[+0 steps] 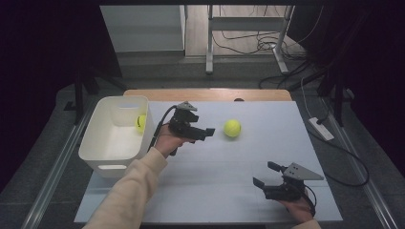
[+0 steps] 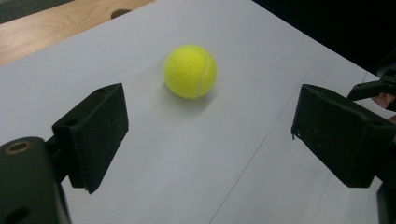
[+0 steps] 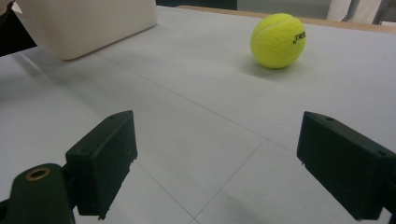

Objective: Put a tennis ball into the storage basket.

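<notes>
Two tennis balls (image 1: 232, 128), one bin (image 1: 113, 164)

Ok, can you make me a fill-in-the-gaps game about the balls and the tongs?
1. The ball on the mat is coloured ____.
2. The second ball lies inside the white ____.
3. The left tongs are open and point at the ____ on the mat.
4. The right tongs hold ____.

Missing words: yellow; tub; ball; nothing

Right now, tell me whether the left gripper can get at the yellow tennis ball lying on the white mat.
Probably yes. The left gripper points at the yellow tennis ball with open jaws, and only bare white mat lies between them.
</notes>
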Demonstrator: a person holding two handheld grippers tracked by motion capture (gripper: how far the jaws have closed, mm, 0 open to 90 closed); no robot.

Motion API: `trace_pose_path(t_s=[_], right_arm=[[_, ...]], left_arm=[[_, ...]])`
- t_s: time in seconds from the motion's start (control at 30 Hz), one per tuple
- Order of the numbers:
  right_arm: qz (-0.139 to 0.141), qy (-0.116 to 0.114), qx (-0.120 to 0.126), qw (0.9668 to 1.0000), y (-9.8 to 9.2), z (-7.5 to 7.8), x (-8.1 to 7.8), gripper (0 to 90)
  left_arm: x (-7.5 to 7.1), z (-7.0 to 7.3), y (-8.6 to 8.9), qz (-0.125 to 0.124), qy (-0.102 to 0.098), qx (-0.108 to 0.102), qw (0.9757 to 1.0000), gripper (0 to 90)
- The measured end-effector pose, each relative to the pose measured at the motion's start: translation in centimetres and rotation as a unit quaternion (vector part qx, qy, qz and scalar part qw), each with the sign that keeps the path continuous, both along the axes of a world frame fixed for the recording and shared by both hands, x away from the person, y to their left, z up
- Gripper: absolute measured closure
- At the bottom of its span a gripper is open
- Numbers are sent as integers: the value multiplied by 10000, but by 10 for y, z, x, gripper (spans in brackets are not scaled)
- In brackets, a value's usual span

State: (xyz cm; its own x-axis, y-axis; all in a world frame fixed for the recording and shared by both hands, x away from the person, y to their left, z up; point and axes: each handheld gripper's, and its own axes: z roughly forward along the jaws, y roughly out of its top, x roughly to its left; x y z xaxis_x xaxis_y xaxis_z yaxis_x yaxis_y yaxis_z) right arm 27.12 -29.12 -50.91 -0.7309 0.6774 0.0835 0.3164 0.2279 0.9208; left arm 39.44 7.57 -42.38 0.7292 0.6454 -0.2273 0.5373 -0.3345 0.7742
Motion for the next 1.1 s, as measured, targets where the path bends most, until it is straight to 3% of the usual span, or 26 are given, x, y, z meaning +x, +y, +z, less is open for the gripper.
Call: trace_pose_path(t_s=[0.7, 1.1], right_arm=[[9, -2, 11, 10000, 0, 0, 0, 122], [18, -1, 3, 10000, 0, 0, 0, 122]], left_arm=[[13, -16, -16, -82, 158, 66, 9998, 116], [16, -15, -30, -219, 122, 135, 9996, 116]])
